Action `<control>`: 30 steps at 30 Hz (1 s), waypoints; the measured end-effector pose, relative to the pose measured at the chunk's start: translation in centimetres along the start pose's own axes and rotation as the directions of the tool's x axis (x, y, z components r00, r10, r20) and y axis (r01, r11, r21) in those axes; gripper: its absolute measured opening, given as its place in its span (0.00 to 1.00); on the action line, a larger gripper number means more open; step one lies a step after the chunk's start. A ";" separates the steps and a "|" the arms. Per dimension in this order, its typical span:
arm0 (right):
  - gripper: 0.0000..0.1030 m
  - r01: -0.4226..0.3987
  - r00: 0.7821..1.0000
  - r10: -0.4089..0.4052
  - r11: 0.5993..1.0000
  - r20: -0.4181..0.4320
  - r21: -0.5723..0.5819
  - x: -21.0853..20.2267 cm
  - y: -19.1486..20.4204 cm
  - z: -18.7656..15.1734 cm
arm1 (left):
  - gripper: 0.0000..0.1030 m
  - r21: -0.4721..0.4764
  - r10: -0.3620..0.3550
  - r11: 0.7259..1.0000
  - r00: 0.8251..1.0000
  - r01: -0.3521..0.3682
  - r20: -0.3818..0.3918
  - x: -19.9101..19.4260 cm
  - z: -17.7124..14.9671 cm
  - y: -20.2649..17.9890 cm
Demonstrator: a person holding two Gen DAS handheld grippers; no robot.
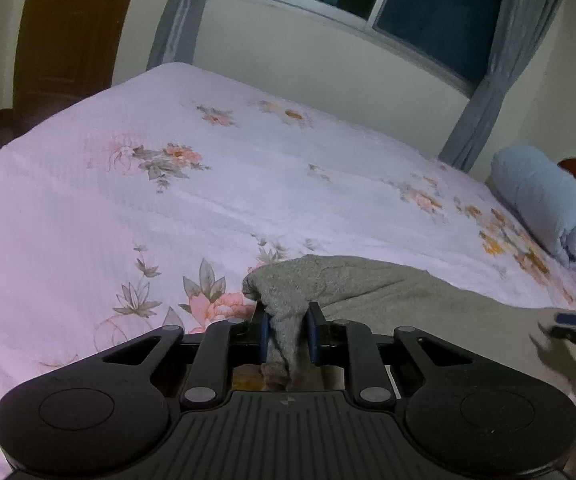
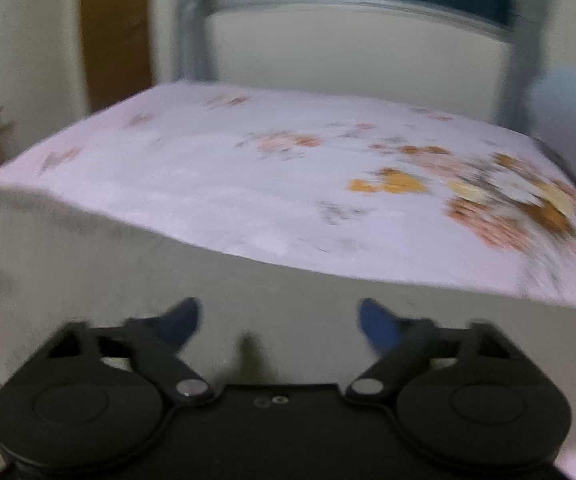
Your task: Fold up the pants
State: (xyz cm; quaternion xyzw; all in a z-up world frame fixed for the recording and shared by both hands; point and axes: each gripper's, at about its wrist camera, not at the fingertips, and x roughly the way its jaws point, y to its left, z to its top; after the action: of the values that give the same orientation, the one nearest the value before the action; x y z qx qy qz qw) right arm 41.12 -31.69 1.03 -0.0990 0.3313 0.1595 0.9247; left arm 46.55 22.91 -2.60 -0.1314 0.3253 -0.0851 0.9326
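The gray pants point(image 1: 388, 292) are spread on the flowered bed sheet point(image 1: 208, 184). A bunched edge of the pants is pinched between the 2 blue pads point(image 1: 263, 332) of the left gripper point(image 1: 287, 330). The right gripper point(image 2: 281, 322) is held wide over the pants, with nothing gripped. A rolled blue blanket point(image 1: 544, 204) is seen at the far side of the bed.

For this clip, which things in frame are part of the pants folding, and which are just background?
Part of the job:
- grey pants, spread on the bed
- left gripper, shut on a bunched edge of the pants
- right gripper, open above the pants, nothing between its fingers

Just lying about:
- floral bedsheet
- rolled blue blanket
- grey curtains
- window
- wooden door
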 end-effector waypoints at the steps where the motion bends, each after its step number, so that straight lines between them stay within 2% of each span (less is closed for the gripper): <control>1: 0.46 -0.026 1.000 0.026 0.999 -0.012 -0.035 1.0 -0.1 0.5 | 0.18 0.009 0.006 1.000 1.000 -0.005 -0.004 0.0 0.2 -0.2; 2: 0.41 -0.050 0.999 0.050 0.997 -0.015 -0.061 1.9 -0.2 1.0 | 0.18 0.021 0.014 1.000 1.000 -0.014 -0.011 0.1 0.3 -0.3; 7: 0.43 -0.146 0.989 0.141 0.975 -0.044 -0.170 4.6 -0.2 1.9 | 0.18 0.040 0.040 0.998 0.999 -0.039 -0.037 0.8 0.4 -0.6; 11: 0.43 -0.164 0.986 0.152 0.950 -0.065 -0.265 6.2 0.0 2.2 | 0.18 0.053 0.049 0.997 0.998 -0.047 -0.041 1.0 0.3 -0.8; 17: 0.43 -0.274 0.959 0.232 0.905 -0.164 -0.326 7.7 0.2 2.9 | 0.18 0.046 0.042 0.998 0.999 -0.041 -0.021 0.7 0.3 -0.8; 18: 0.41 -0.292 0.953 0.244 0.899 -0.180 -0.326 7.8 0.2 3.1 | 0.18 0.035 0.040 0.999 0.999 -0.039 -0.022 0.7 0.3 -0.7; 19: 0.19 -0.317 0.944 0.265 0.895 -0.198 -0.313 7.8 0.0 3.3 | 0.18 0.026 0.040 0.999 0.999 -0.039 -0.023 0.6 0.2 -0.6; 20: 0.02 -0.325 0.939 0.269 0.899 -0.215 -0.294 8.0 -0.2 3.6 | 0.18 0.021 0.039 0.999 0.999 -0.038 -0.024 0.6 0.2 -0.6; 30: 0.00 -0.238 0.971 0.217 0.922 -0.101 -0.305 2.0 1.4 2.5 | 0.18 0.015 0.027 1.000 1.000 -0.027 -0.006 -0.4 0.3 -0.7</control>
State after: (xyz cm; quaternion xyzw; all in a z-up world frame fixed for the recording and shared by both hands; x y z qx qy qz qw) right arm 43.54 -29.25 1.49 -0.2110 0.3407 0.3133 0.8610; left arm 46.37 22.44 -1.91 -0.1199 0.3293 -0.0751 0.9336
